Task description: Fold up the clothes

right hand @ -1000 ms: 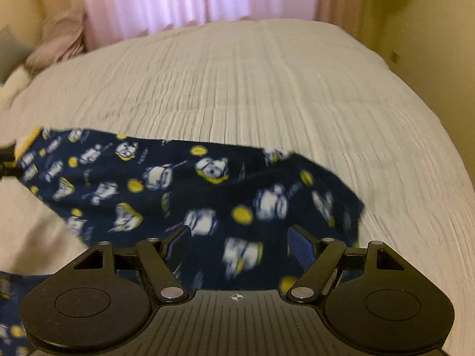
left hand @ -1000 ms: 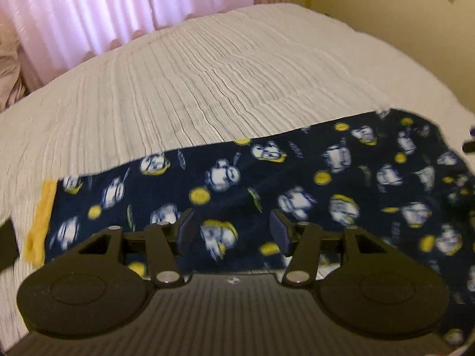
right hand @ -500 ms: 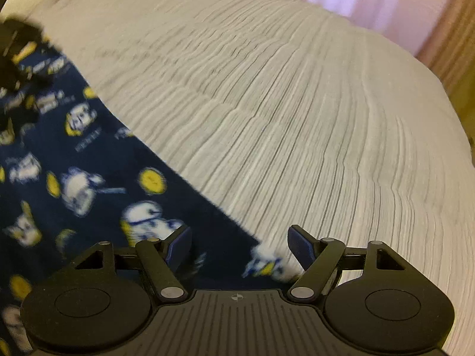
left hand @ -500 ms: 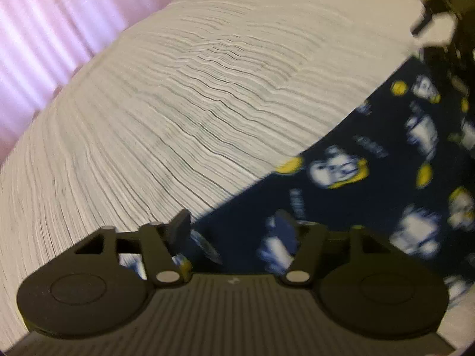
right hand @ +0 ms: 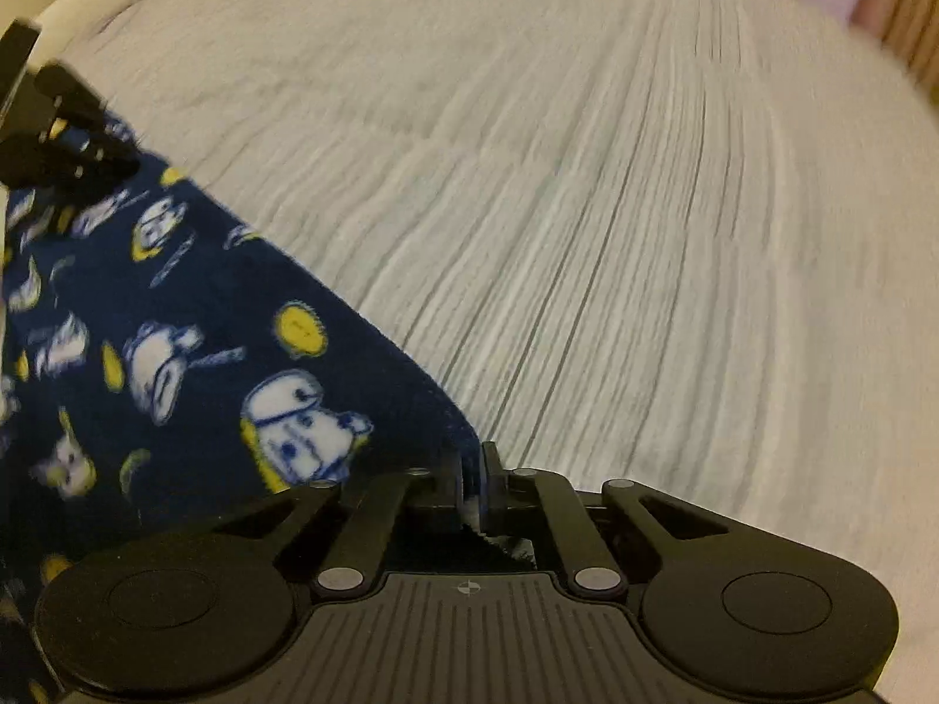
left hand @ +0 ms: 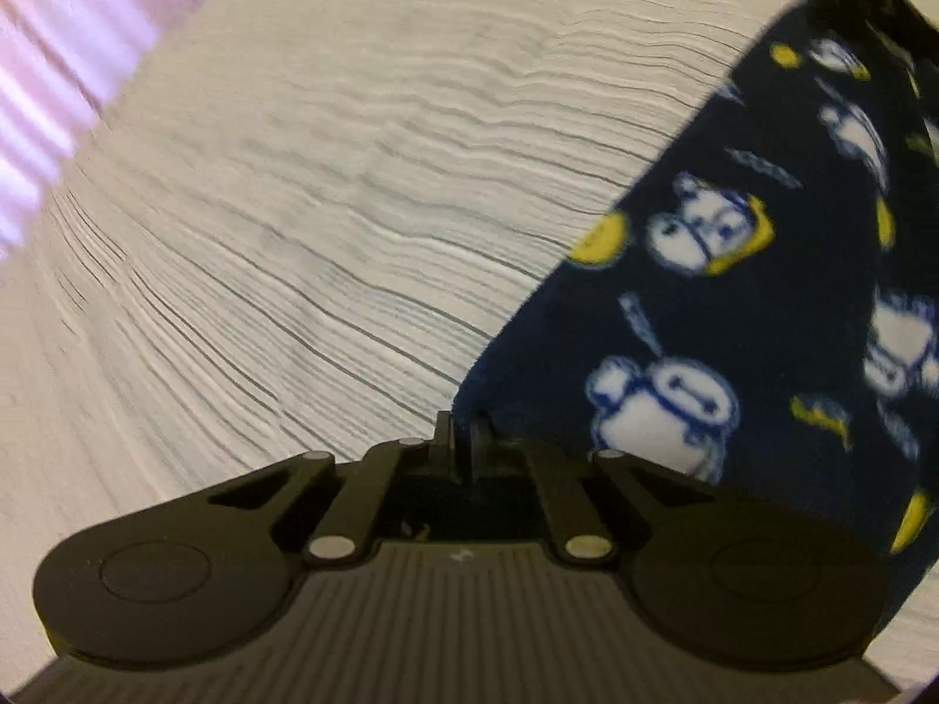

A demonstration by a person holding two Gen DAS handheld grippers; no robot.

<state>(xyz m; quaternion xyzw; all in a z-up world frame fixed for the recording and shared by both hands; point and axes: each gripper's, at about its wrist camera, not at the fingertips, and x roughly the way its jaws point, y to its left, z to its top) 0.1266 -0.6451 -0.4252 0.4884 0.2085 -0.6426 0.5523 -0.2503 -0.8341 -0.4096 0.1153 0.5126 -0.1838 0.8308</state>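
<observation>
The fleece garment [left hand: 733, 305] is navy, printed with white cartoon figures and yellow blobs. The bedspread [right hand: 587, 205] is off-white with fine ribbed lines. Both grippers are black; the blurred curtain [left hand: 53, 76] looks pale pink.

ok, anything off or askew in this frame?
Nothing stands out. Left hand-held gripper and right hand-held gripper are each shut on an edge of the navy printed fleece garment, which stretches between them over the white ribbed bedspread.

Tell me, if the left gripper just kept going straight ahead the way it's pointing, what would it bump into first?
Probably the white bedspread. The left gripper is shut on a corner of the navy printed garment, and past that corner only bedding shows; depth is hard to judge.
</observation>
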